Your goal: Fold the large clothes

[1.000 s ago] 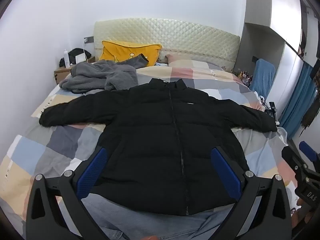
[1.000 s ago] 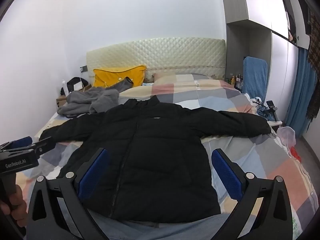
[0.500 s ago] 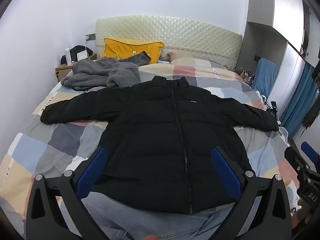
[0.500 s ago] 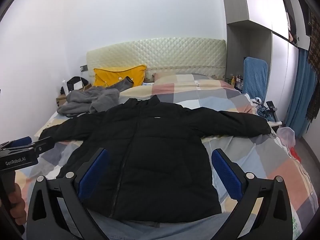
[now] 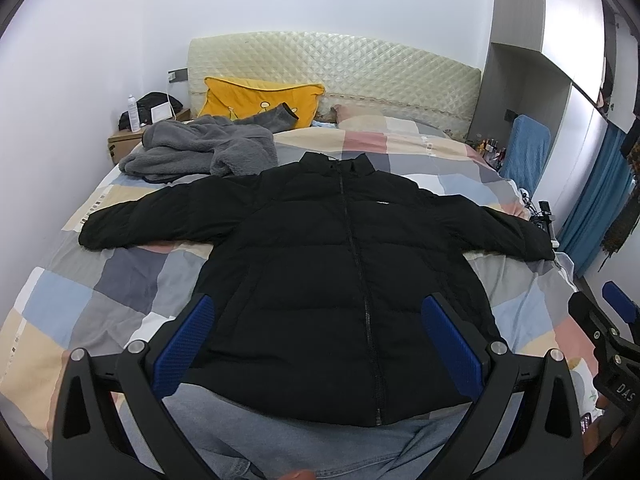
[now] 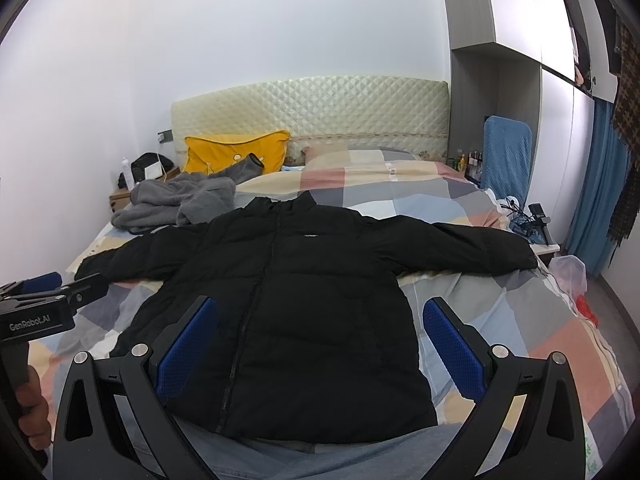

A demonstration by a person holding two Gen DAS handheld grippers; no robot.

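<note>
Left wrist view: the black jacket (image 5: 320, 256) lies flat on the checkered bed (image 5: 120, 280), collar toward the headboard (image 5: 340, 64), sleeves spread sideways. The left gripper (image 5: 320, 344) hovers above the hem, jaws wide, holding nothing.

Right wrist view: the jacket (image 6: 288, 300) lies likewise, zipper running lengthwise; the right gripper (image 6: 320, 344) is spread wide, empty, above the hem.

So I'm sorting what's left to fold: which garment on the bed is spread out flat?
The black jacket: it lies zipped, face up, both sleeves stretched sideways. The grey fleece is bunched in a heap near the yellow pillow.
</note>
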